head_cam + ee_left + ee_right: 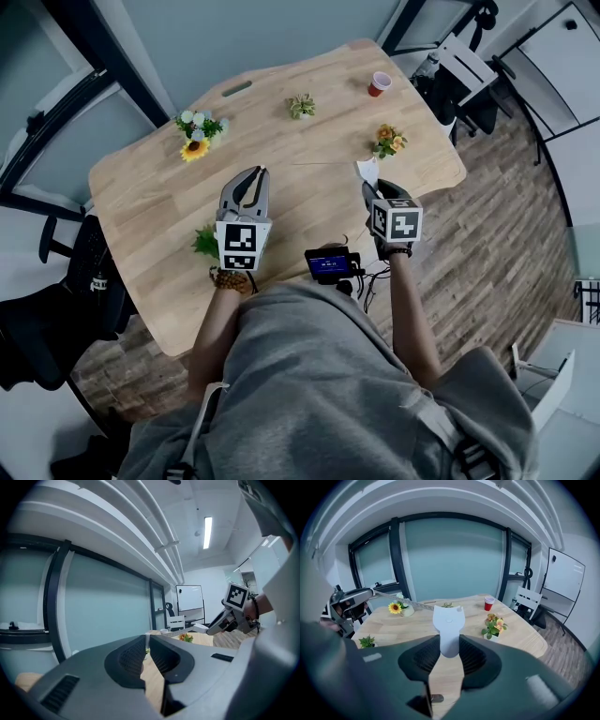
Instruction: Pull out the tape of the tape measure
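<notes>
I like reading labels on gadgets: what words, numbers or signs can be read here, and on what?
No text reads clearly.
Small screen at the person's chest: light characters, too small to read.
Tape: scale marks, too blurred.
Left marker cube and right marker cube: black-and-white square patterns, no words.

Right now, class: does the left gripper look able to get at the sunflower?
Probably not yet: the table toward the sunflower looks free, but the left gripper is shut on the tape drawn from the tape measure in the right gripper.
</notes>
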`<move>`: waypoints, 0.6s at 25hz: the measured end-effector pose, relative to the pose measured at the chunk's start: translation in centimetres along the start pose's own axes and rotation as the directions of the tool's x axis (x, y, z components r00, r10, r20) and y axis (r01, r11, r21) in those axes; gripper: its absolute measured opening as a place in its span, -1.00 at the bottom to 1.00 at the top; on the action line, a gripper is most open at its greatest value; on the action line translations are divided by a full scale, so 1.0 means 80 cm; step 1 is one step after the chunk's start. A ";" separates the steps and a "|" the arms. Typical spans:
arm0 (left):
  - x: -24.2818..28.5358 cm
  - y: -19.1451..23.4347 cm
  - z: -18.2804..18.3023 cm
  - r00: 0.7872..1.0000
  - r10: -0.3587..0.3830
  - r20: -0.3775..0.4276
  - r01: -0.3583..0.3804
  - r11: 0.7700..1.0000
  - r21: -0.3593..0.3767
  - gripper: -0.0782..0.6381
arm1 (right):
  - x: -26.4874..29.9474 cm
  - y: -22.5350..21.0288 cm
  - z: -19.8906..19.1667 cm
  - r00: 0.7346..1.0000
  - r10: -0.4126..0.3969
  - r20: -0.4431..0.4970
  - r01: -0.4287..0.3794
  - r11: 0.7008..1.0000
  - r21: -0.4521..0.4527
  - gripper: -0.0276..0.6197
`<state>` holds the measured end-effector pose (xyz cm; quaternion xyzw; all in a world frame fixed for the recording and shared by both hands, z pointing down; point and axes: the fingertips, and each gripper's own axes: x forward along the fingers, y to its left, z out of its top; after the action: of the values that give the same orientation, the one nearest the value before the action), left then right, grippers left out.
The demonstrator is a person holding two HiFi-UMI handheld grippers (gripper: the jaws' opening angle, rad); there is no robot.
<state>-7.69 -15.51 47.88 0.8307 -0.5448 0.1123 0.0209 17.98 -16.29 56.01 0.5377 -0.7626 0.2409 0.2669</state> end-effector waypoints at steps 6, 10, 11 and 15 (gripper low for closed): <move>0.000 0.004 -0.004 1.000 0.003 -0.006 -0.003 1.000 -0.026 -0.68 | 0.001 0.002 -0.001 1.000 -0.002 -0.005 0.002 1.000 -0.006 -0.50; 0.000 0.007 -0.005 1.000 0.014 -0.008 -0.014 0.999 -0.031 -0.68 | 0.002 0.000 -0.004 1.000 -0.006 -0.007 0.006 1.000 -0.005 -0.50; -0.001 0.010 -0.006 1.000 0.022 -0.007 -0.022 0.999 -0.037 -0.68 | 0.002 -0.002 -0.004 1.000 -0.011 -0.008 0.011 1.000 -0.003 -0.51; -0.005 0.029 -0.014 0.998 0.059 -0.019 -0.060 0.998 -0.037 -0.68 | 0.000 -0.011 -0.007 1.000 -0.021 -0.012 0.021 1.000 0.003 -0.50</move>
<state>-10.12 -15.90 48.71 0.8125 -0.5712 0.1101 0.0381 18.90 -16.22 56.50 0.5449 -0.7549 0.2423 0.2730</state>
